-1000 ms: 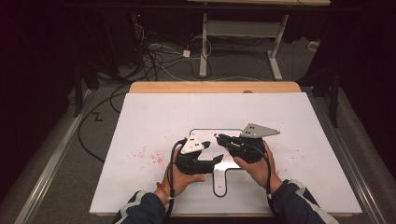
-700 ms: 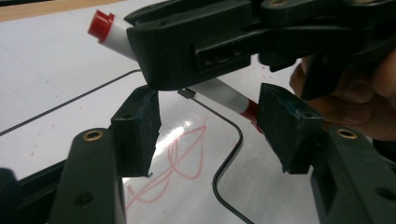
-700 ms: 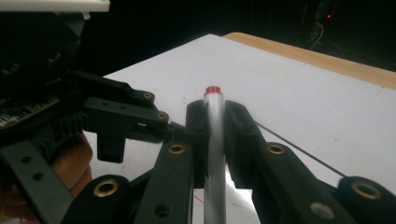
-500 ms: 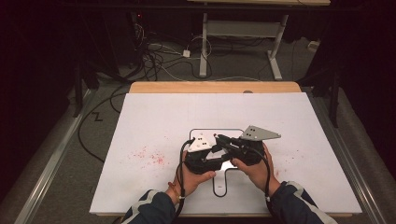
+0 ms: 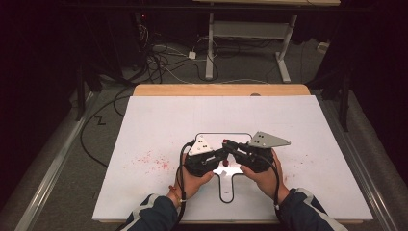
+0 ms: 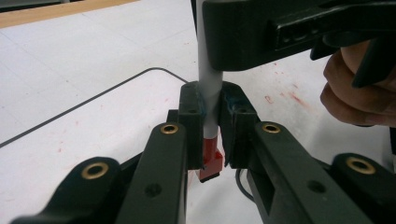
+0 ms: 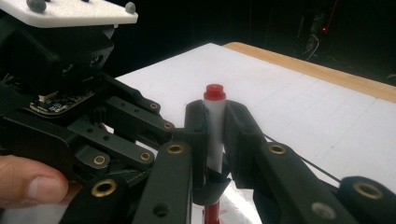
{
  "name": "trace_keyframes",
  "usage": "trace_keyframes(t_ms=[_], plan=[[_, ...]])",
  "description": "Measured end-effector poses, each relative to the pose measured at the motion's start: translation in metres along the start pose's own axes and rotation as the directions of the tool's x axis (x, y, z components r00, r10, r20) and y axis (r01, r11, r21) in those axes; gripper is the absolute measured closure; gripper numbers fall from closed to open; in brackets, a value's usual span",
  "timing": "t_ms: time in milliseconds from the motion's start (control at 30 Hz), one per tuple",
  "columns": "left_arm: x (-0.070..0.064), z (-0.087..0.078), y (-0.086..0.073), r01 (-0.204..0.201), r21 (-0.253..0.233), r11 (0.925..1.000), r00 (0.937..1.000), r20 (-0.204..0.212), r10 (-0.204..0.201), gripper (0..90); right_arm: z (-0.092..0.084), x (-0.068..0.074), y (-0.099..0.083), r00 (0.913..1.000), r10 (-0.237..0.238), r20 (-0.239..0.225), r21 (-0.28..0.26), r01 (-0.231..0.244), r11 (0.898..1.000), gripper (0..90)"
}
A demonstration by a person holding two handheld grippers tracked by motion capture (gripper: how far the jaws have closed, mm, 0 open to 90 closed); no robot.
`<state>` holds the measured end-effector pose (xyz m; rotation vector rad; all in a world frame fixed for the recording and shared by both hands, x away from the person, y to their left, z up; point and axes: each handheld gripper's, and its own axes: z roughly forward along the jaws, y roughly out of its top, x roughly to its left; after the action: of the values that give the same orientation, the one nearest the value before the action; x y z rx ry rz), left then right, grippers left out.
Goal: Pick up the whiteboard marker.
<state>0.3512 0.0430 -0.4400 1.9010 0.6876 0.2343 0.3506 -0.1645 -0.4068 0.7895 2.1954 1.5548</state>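
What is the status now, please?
Left tongs just closed on marker. Right tongs shut on it too. Red cap still on. Nothing in the way.

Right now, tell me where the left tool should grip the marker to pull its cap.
Grip the red cap end, coming square to the marker from the side opposite the right tool. The marker is a slim white cylinder; the right tool is shut on its barrel, leaving the cap end free. The left tool has just closed there, pads flat on either side, so a straight pull should work.

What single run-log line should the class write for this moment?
left tongs: just closed, shut on marker | right tongs: shut on marker | red cap end: on
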Motion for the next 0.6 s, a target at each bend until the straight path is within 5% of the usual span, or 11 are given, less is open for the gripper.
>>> trace_keyframes(t_ms=[600], plan=[[0.0009,-0.0016,-0.0002,-0.053,0.026,0.9983,0.9980,-0.031,0.054,78.7,0.0025,0.0033,-0.0013,0.9994,-0.033,0.011,0.025,0.033,0.999,74.1]])
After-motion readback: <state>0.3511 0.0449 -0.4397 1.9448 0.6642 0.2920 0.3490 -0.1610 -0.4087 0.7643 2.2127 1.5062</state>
